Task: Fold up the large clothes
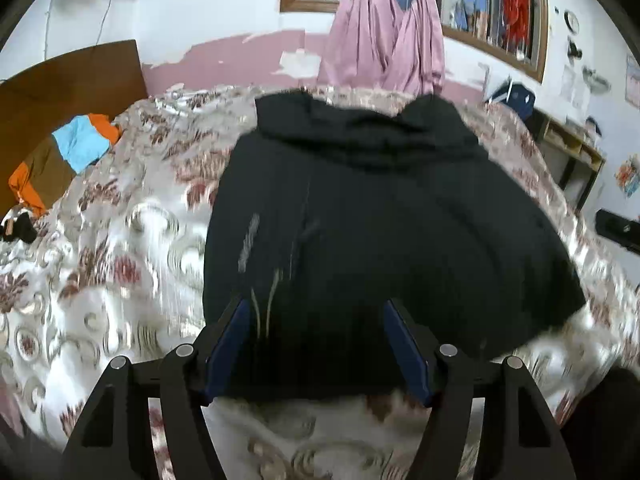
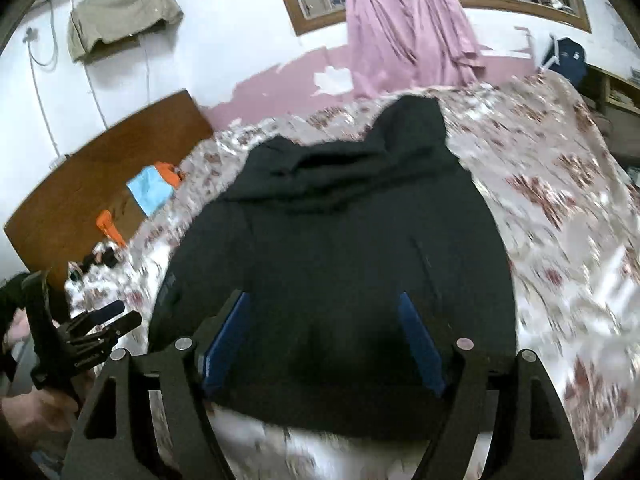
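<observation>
The black hooded garment (image 2: 340, 248) lies spread on the bed (image 2: 560, 208), its hood end towards the far wall and its hem end nearest the cameras. Judging from that layout, it is laid flat so the hem can be taken at two places and carried up over the body in one fold.

The left hand-held gripper (image 1: 316, 340) has its jaws wide apart over the hem end of the garment, towards the garment's left edge, with nothing between its blue pads (image 1: 230, 336). The right hand-held gripper (image 2: 324, 336) is likewise wide open and holding nothing, hovering over the middle of the hem. Whether either one touches the cloth I cannot tell; the views are blurred.

The bed carries a shiny floral bedspread (image 1: 120, 216). To the left of the garment, near the wooden headboard (image 2: 100, 168), lies a blue, orange and brown cloth (image 1: 76, 148). Beyond the garment's hood end, pink curtains (image 1: 384, 32) hang below a wood-framed window (image 2: 316, 4) on a white and pink wall with peeling paint. To the right of the garment, past the bed's edge, stands a low wooden shelf (image 1: 572, 148).
</observation>
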Motion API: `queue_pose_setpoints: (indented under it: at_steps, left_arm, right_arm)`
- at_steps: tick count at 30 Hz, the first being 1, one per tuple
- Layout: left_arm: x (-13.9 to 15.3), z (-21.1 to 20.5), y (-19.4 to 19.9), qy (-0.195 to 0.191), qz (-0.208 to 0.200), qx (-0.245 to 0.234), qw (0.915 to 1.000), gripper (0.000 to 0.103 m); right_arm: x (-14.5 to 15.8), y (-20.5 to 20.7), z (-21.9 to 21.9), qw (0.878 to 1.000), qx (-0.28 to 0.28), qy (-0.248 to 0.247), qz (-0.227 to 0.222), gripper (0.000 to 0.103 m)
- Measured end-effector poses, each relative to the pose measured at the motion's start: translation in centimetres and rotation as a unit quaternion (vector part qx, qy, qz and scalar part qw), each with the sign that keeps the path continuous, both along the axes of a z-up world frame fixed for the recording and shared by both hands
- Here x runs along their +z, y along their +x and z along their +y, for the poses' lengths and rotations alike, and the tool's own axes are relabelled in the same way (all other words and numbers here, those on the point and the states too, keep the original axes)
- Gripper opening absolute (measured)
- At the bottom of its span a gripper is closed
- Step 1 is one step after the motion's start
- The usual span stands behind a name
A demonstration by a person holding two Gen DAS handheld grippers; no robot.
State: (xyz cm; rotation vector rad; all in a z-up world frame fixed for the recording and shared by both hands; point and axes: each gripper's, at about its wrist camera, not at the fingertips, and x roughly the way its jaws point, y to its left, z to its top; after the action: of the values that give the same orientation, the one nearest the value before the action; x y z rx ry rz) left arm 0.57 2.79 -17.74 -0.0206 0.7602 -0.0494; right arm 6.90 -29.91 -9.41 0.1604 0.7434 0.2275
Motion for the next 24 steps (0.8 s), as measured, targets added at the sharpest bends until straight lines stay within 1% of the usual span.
queue_pose_setpoints:
  at_steps: [3, 9, 11, 14, 16, 20, 22, 24]
  left_arm:
    - [-1.3, -0.7, -1.3, 0.007, 0.005, -0.012, 0.9999, 0.067]
    - [-3.9, -2.5, -2.7, 0.028, 0.022, -0.037, 0.9987, 0.067]
    - [-4.3, -3.3, -2.7, 0.048, 0.022, -0.043, 0.9977, 0.067]
    - [-5.1, -4.5, -2.3, 0.09, 0.028, -0.046, 0.9945, 0.067]
    - [-5.9, -5.6, -1.8, 0.127, 0.038, -0.052, 0.9898, 0.067]
    - [-7.2, -7.4, -1.7, 0.176, 0.041, -0.079, 0.9804, 0.067]
    - [-8.0, -8.0, -1.6, 0.205, 0.036, -0.088, 0.9741, 0.067]
    - [-8.5, -7.9, -1.5, 0.218, 0.026, -0.09, 0.9713, 0.069]
  right_arm:
    - [-1.1, -1.6, -0.8, 1.0, -0.006, -0.005, 0.019, 0.072]
    - [-1.9, -3.8, -2.8, 0.999, -0.03, -0.002, 0.034, 0.072]
    - [-1.8, -4.3, -3.3, 0.999, -0.033, -0.005, 0.036, 0.072]
    - [-1.5, -4.7, -4.2, 0.998, -0.041, -0.004, 0.037, 0.072]
    - [-1.2, -5.1, -5.0, 0.998, -0.048, 0.0, 0.036, 0.072]
    - [-0.8, -5.6, -6.3, 0.997, -0.066, 0.01, 0.034, 0.072]
    - [-0.8, -5.9, -7.0, 0.996, -0.076, 0.014, 0.033, 0.072]
    - [-0.8, -6.1, -7.6, 0.996, -0.083, 0.017, 0.035, 0.072]
